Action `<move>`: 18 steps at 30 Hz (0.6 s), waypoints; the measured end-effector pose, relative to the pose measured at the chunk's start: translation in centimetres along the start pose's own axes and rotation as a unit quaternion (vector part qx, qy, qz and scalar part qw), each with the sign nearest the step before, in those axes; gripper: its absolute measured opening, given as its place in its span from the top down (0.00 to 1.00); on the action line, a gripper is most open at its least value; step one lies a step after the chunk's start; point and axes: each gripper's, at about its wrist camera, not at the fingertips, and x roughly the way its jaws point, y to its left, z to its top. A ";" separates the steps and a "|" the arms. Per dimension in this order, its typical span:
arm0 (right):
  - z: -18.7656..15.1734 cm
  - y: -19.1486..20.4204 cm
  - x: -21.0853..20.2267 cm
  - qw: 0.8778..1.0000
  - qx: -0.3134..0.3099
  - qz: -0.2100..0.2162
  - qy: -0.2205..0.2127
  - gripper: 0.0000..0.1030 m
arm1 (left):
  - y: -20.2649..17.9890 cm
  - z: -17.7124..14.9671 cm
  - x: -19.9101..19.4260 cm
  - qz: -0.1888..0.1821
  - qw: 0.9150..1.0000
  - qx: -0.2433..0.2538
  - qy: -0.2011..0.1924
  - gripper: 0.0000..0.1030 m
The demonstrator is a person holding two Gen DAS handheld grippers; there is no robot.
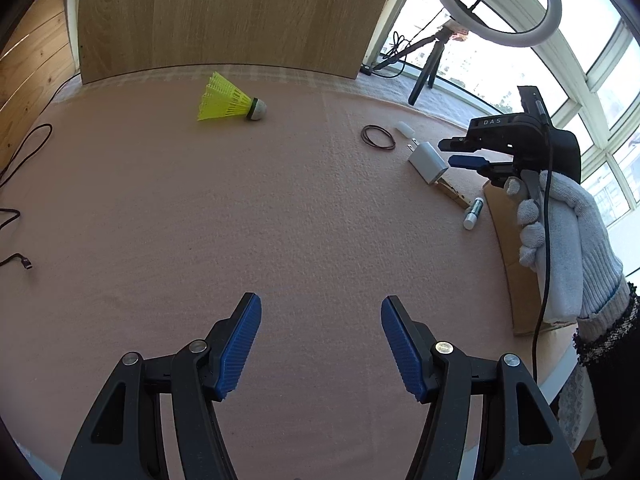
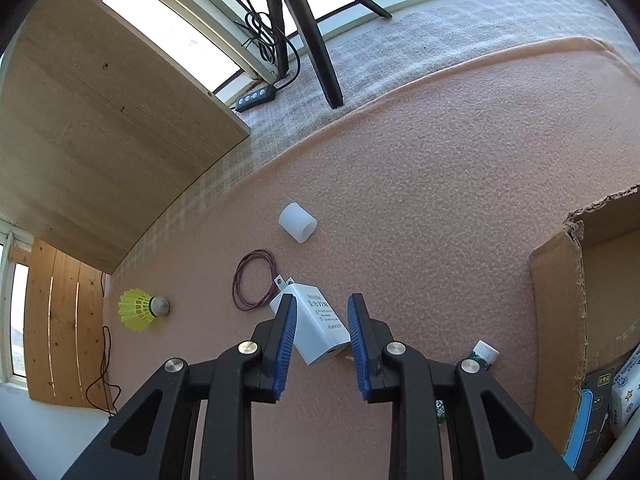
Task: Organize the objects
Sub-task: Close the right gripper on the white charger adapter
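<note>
A white power adapter lies on the pink mat, and my right gripper straddles its near end with both blue pads against its sides. From the left wrist view, the right gripper sits low at the adapter, held by a white-gloved hand. My left gripper hangs open over bare mat with nothing between its fingers. A yellow shuttlecock lies far back. Dark rubber bands and a small white cylinder lie just beyond the adapter.
An open cardboard box with packets inside stands at the right, and a small white-capped tube lies beside it. A wooden board closes the back. A tripod stands on the sill. Cables trail along the mat's left edge.
</note>
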 end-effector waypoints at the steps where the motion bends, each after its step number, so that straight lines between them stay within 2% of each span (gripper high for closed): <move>1: -0.1 0.2 0.1 1.000 -0.005 -0.001 0.002 0.77 | 0.2 0.1 0.1 0.000 1.000 -0.002 0.000 0.36; 12: -1.2 2.2 1.1 0.999 -0.046 -0.004 0.019 0.77 | -0.6 0.3 0.7 -0.008 1.000 0.006 0.005 0.36; 18: -0.6 2.6 0.9 0.998 -0.055 -0.011 -0.001 0.77 | -0.8 0.0 0.6 -0.009 1.000 0.007 0.006 0.36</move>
